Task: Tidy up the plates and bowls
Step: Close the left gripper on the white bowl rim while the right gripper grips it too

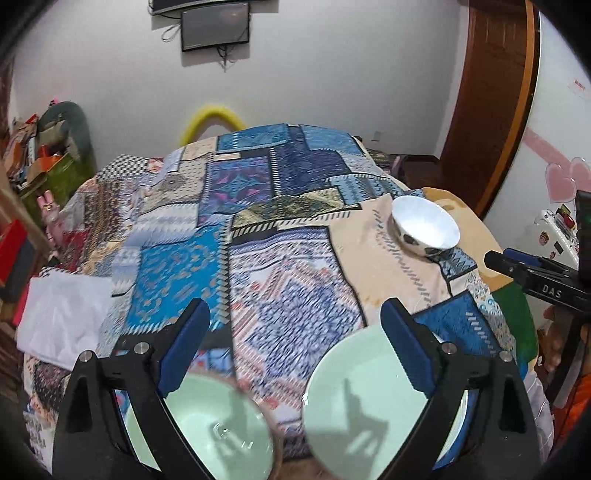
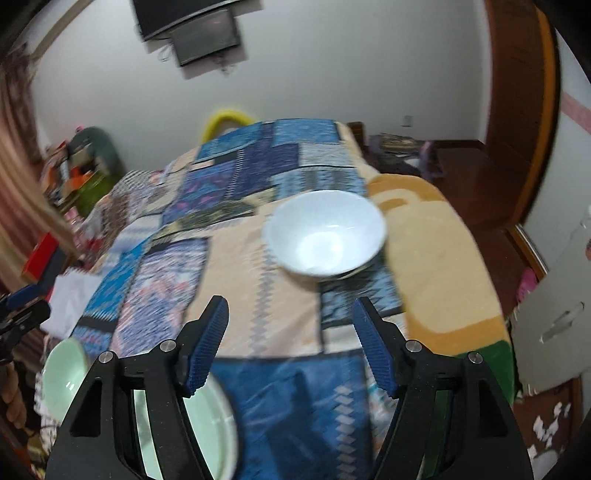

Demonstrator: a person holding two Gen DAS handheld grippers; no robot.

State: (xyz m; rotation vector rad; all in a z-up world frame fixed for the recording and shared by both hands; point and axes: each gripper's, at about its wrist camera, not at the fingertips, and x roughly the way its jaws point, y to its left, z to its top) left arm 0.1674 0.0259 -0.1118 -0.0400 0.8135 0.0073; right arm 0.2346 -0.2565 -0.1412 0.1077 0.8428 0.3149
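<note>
A white bowl point(image 2: 325, 232) with dark patches on its outside point(image 1: 424, 225) stands upright on the patchwork cloth, ahead of my right gripper point(image 2: 291, 302). That gripper is open, apart from the bowl, with nothing between its blue pads. My left gripper point(image 1: 295, 310) is open wide over bare cloth. Below it lie two pale green dishes, one under the left finger point(image 1: 207, 424) and one under the right finger point(image 1: 369, 398). The right wrist view shows them at its lower left as a green bowl point(image 2: 62, 373) and a green plate point(image 2: 199, 424).
The patchwork cloth point(image 1: 280, 221) covers a rounded surface that drops off at every side. A white sheet point(image 1: 62, 317) lies at its left edge. Cluttered shelves point(image 1: 40, 158) stand to the left and a wooden door point(image 1: 491, 103) to the right. A screen point(image 1: 214, 26) hangs on the far wall.
</note>
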